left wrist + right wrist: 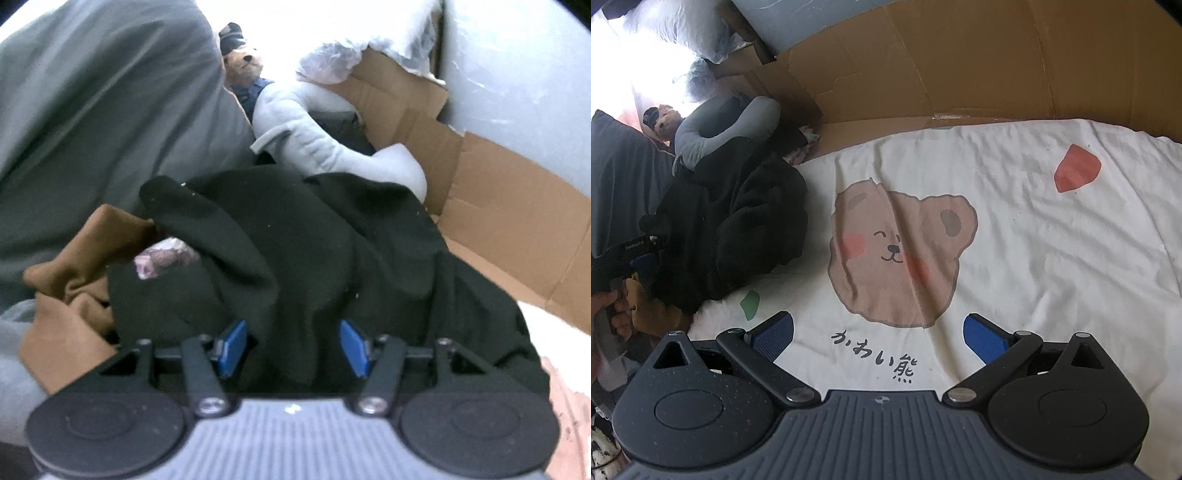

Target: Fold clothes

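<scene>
Left gripper (pixel 291 345) pressed right into the black garment (pixel 303 251), 2 blue pads (pixel 232 347) parted with a ridge of black cloth bunched between them — not pinched yet, jaws roughly half open. Looks like the pick-up step: best to close on a single layer near an edge, not on this thick bundle, then lift and drag rightward onto the sheet. Risky to snag the brown garment (pixel 74 266) lying just left of the jaws, tucked partly under the black one.

Right gripper (pixel 878 338) hanging above the bear-print sheet (pixel 1052 240), jaws spread wide, nothing held. Bear face (pixel 901 254) directly ahead of the fingertips, black lettering (pixel 875 354) between them. Free to take a second corner once the black pile (pixel 738 229), well off to the left of these jaws, comes over.

Sheet white, lightly creased, soft underneath by the look of it — a fair folding surface. Flattened cardboard (pixel 960 62) beyond the jaws along the wall. Grey curved pillow (pixel 720 129) and a teddy bear (pixel 665 120) far ahead-left, bright window glare behind them.
</scene>
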Tool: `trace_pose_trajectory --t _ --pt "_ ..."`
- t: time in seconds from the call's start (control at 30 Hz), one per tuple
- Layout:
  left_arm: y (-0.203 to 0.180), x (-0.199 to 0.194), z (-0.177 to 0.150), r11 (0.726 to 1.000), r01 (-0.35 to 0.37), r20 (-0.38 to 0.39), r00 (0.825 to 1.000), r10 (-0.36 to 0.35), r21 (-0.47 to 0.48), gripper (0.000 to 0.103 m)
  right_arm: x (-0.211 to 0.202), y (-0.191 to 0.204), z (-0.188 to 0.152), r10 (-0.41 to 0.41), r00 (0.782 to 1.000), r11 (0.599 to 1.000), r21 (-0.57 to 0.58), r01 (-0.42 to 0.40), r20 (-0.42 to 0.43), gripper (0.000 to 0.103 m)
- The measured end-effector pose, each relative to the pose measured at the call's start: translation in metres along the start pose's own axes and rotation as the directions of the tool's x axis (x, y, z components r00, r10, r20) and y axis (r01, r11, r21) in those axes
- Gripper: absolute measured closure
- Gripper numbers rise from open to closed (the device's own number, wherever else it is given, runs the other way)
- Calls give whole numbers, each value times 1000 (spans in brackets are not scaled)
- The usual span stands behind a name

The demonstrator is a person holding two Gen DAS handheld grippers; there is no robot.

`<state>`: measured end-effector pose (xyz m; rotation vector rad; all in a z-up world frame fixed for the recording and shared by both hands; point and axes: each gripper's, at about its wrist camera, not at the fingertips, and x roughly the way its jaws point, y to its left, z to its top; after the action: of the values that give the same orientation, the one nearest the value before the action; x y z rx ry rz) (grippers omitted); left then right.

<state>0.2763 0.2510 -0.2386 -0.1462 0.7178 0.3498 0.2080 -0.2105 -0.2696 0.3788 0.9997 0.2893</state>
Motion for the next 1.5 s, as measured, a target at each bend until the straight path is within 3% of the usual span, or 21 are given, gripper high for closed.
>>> trace_pose_trajectory --t 0.13,0.23,0.37,0.7,1.0,1.07,1.13,1.17,1.33,1.5 --pt "0 17 4 1000 4 -38 999 -5 -17 43 1 -1 -1 1 1000 1000 6 -1 -6 3" --pt "4 30 3 998 -52 -78 996 49 -38 42 2 -1 -2 1 1000 1000 3 -1 -9 3" --pt "13 39 -2 995 -71 -111 992 64 -64 39 2 -2 -3 0 1000 1000 0 0 -14 2" --pt "10 31 16 993 13 -31 999 -17 -115 39 5 -2 -7 7 1000 1000 -5 -7 -26 2" --pt "19 58 13 982 -23 -77 997 9 -188 41 7 -2 -8 15 999 1000 -9 -16 -37 2" --pt "21 60 15 981 -32 -78 997 17 -194 50 7 -1 -9 19 999 1000 -14 -20 -41 2" --pt "22 61 15 980 -18 -86 996 1 -200 89 8 0 -10 24 999 1000 -18 -24 -44 2" --pt "23 61 14 979 -10 -90 996 -8 -203 97 8 0 -10 26 999 999 -19 -26 -44 2" --pt "14 42 12 981 80 -45 995 -89 -177 99 7 0 -9 34 999 999 -21 -35 -41 2" --pt "-2 14 6 968 192 -12 980 -197 -159 99 4 -1 -6 34 999 999 -14 -34 -25 3"
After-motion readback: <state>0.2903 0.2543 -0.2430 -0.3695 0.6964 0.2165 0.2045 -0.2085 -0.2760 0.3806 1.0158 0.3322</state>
